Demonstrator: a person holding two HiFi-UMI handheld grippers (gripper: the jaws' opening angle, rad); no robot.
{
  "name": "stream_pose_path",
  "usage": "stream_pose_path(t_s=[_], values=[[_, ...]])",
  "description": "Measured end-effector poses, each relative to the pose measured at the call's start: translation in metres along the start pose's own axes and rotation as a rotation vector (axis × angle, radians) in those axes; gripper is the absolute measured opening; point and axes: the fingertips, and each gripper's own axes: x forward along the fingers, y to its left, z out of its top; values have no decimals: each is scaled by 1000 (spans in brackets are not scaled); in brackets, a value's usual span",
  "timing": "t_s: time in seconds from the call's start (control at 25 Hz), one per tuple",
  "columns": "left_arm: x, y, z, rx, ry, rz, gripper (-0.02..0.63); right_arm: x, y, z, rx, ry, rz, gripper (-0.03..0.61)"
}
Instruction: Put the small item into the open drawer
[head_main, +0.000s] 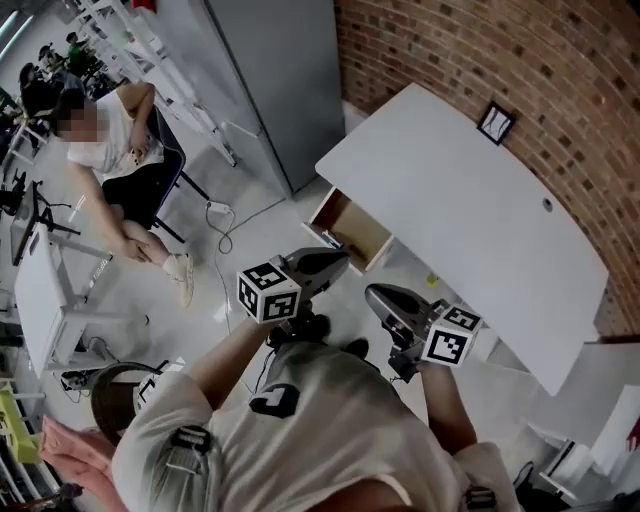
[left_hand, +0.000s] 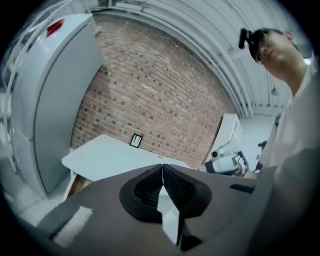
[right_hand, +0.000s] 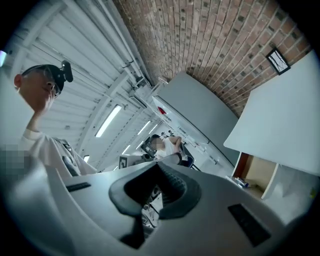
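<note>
Small item: not in either claw and not found on any surface in view. A yellowish speck (head_main: 432, 281) lies on the floor under the bench edge, too small to identify.
Left claw (head_main: 338, 262) (left_hand: 162, 166): clenched, ribbed pads meeting at the tip with nothing between them. It is held in the air, raised and pointed toward the drawer opening, well short of it. Judged a carry or approach posture, not a grasp.
Right claw (head_main: 372, 292) (right_hand: 159, 166): clenched and empty. It is held in the air just beside the left claw, in front of the person's chest, with its camera looking up past the bench edge.
Drawer (head_main: 352, 228) (right_hand: 256, 172): pulled out from under the near-left end of the bench. Its brown interior is exposed and looks empty as far as it shows, so it is ready to receive.
Bench (head_main: 450, 200) (left_hand: 107, 156): white top, bare except for a framed card (head_main: 495, 122) (left_hand: 136, 140) against the brick wall.
Step in hand: the item must be located and picked up first. Placement has not begun.
Requirement: either claw must open before any pickup.
</note>
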Motion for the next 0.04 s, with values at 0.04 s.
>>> stream_pose_path(t_s=[0.04], values=[[-1, -5, 0, -52, -12, -29, 6, 0, 3, -6, 17, 21, -4, 5]])
